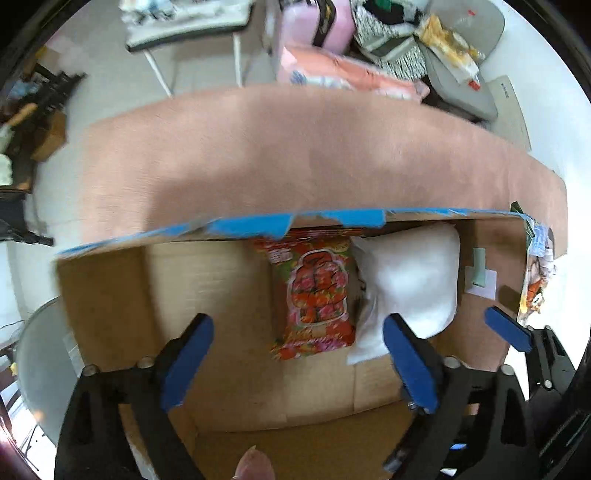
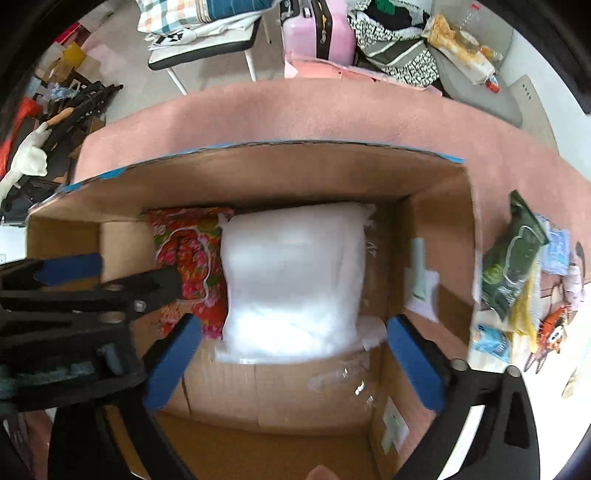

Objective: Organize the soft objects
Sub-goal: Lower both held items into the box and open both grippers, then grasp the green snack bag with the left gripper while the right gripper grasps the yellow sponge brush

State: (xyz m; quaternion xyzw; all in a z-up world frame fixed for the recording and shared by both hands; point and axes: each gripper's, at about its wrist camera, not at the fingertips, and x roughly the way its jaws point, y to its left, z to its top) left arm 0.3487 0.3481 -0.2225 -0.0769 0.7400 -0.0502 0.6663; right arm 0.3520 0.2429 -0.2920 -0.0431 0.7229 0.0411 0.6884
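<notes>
An open cardboard box (image 1: pixel 103 291) (image 2: pixel 258 177) with blue tape on its rim stands on a pink-covered table. Inside lie a red floral snack bag (image 1: pixel 314 291) (image 2: pixel 188 258) and a white soft pillow pack (image 1: pixel 410 284) (image 2: pixel 295 280), side by side. My left gripper (image 1: pixel 295 362) is open and empty above the box, over the snack bag. My right gripper (image 2: pixel 291 365) is open and empty above the near edge of the white pack. The right gripper's blue finger (image 1: pixel 508 328) shows at the right of the left wrist view. The left gripper (image 2: pixel 88 291) shows at the left of the right wrist view.
To the right of the box on the table lie a dark green snack bag (image 2: pixel 513 254), a blue packet (image 2: pixel 489 339) and a small orange toy (image 2: pixel 550 332). A chair (image 2: pixel 207 48), a pink suitcase (image 2: pixel 321 29) and piled clothes stand behind the table.
</notes>
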